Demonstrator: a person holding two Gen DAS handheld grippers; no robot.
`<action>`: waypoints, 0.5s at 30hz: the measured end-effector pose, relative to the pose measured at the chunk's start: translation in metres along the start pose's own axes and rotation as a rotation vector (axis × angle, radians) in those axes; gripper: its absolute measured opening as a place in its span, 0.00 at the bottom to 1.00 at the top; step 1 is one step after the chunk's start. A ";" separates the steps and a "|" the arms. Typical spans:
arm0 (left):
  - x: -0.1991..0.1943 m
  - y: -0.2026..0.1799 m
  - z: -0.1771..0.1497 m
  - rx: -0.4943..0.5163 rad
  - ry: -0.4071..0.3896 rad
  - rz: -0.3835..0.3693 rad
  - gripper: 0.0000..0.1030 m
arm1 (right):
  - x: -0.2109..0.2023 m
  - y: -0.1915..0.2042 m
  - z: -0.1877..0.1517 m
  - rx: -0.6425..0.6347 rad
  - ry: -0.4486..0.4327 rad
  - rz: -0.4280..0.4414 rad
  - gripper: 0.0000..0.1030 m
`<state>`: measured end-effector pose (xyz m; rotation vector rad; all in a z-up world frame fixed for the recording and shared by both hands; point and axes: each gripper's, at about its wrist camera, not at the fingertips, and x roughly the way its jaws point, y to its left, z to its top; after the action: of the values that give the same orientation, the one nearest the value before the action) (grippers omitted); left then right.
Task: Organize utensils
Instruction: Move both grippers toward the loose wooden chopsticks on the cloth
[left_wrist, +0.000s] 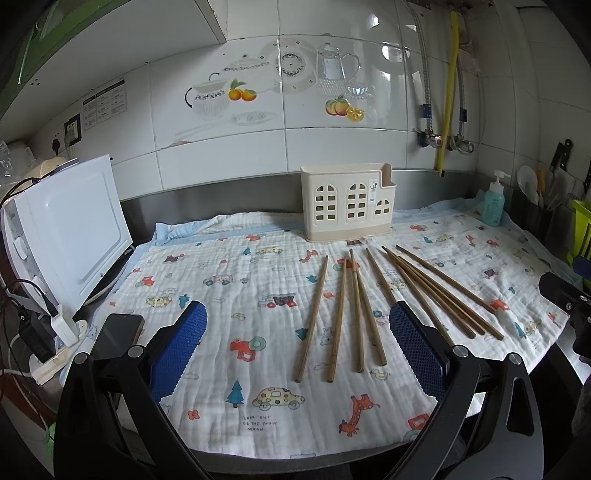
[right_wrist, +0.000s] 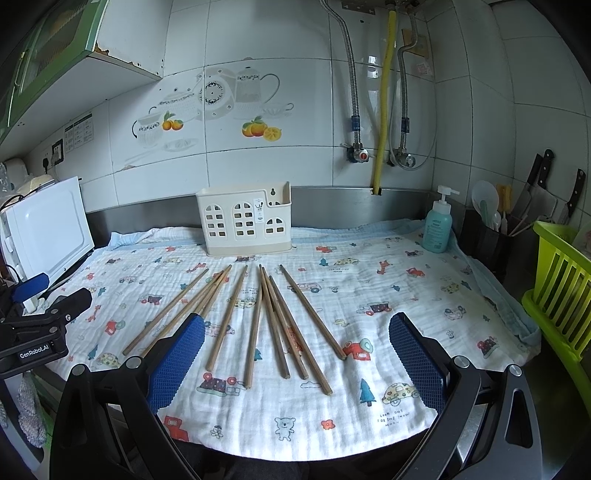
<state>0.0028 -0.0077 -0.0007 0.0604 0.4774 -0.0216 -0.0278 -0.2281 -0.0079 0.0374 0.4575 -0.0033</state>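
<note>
Several wooden chopsticks (left_wrist: 356, 310) (right_wrist: 275, 325) lie fanned out on a white cloth printed with cartoon cars (left_wrist: 258, 291) (right_wrist: 388, 295). Behind them, against the steel backsplash, stands a cream utensil holder (left_wrist: 347, 203) (right_wrist: 245, 223) with window-shaped cut-outs. My left gripper (left_wrist: 297, 341) hovers open over the near part of the cloth, its blue pads wide apart and nothing between them. My right gripper (right_wrist: 297, 345) is open too, above the near ends of the chopsticks. Each gripper shows at the edge of the other's view.
A white appliance (left_wrist: 70, 236) (right_wrist: 48, 229) with cables and a power strip sits at the left, a phone (left_wrist: 118, 332) beside it. At the right stand a teal soap bottle (right_wrist: 437, 225), a dark utensil pot with knives (right_wrist: 491, 236) and a green rack (right_wrist: 561, 280).
</note>
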 end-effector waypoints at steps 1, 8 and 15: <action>0.001 0.000 0.000 0.001 0.001 0.000 0.95 | -0.001 0.000 0.000 0.001 0.000 0.000 0.94; 0.007 -0.001 0.000 0.003 0.011 0.000 0.95 | 0.006 -0.001 -0.001 0.003 0.009 0.002 0.94; 0.009 0.000 0.001 0.002 0.015 -0.002 0.95 | 0.012 -0.001 -0.001 0.003 0.020 0.002 0.94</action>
<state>0.0111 -0.0083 -0.0042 0.0616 0.4927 -0.0236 -0.0178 -0.2290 -0.0141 0.0406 0.4771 -0.0019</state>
